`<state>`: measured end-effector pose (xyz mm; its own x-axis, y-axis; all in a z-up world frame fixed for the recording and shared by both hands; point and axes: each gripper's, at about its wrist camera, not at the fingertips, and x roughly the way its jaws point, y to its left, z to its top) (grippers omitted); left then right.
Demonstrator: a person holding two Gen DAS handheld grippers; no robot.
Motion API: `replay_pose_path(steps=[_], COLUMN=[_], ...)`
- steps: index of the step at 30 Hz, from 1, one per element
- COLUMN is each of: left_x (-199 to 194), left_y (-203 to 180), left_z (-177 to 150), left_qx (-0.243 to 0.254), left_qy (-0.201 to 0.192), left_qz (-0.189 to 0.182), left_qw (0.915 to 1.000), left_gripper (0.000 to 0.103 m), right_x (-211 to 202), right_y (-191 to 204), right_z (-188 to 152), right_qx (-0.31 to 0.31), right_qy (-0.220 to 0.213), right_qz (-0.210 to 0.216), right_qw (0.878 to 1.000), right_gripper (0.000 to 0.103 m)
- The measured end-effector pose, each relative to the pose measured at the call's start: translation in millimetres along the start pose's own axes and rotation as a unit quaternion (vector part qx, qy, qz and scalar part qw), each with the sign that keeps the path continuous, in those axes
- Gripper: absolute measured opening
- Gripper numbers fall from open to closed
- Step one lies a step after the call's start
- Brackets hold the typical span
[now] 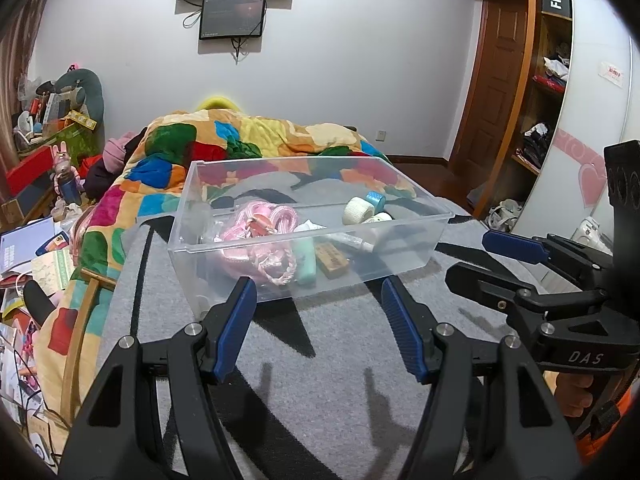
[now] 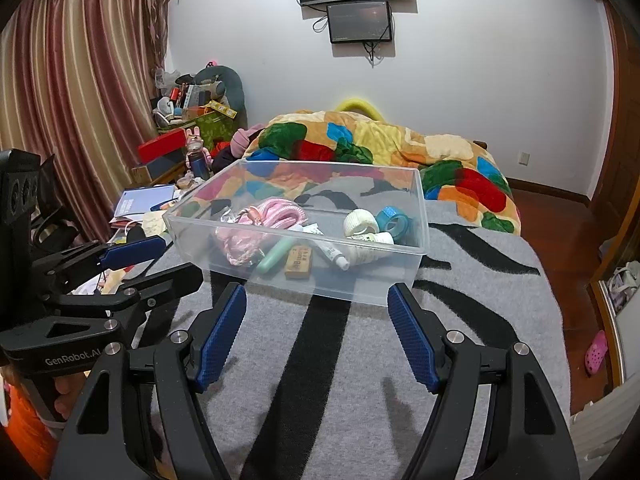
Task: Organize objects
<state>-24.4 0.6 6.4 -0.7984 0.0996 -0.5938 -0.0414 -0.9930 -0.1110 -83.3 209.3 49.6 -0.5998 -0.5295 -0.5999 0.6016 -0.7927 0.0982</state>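
Both tongs hang wide apart and empty over the grey striped blanket (image 2: pixel 480 280). The clear bin (image 1: pixel 304 236) sits dead ahead of the left tongs (image 1: pixel 318 300) and slightly left of ahead for the right tongs (image 2: pixel 316 306), just beyond both sets of tips, its long axis running across the view. Inside lie a pink cord (image 2: pixel 260 220), a green tube (image 2: pixel 276 254), a wooden block (image 2: pixel 298 264), a white tube (image 2: pixel 360 250), a white roll (image 2: pixel 360 220) and a blue tape roll (image 2: pixel 392 218). Neither hand looks clearly nearer. Only the bin's near wall stands in the way, so a reach would likely go over it; the quilt (image 1: pixel 240 144) lies behind
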Motion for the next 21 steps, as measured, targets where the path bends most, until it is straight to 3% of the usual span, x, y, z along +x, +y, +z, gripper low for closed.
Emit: replay_pose_path(steps=[21], left_x=[-0.7], left_y=[1.0], left_z=[0.2], left_qx=[-0.003], left_qy=[-0.001], left_qz=[0.000], left_qw=[1.0000], left_gripper=[0.065], right_x=[-4.2], right_y=[3.0], right_z=[0.3], right_qx=[0.001], right_qy=[-0.005], right_qz=[0.005], right_qw=[1.000], right_gripper=[0.070])
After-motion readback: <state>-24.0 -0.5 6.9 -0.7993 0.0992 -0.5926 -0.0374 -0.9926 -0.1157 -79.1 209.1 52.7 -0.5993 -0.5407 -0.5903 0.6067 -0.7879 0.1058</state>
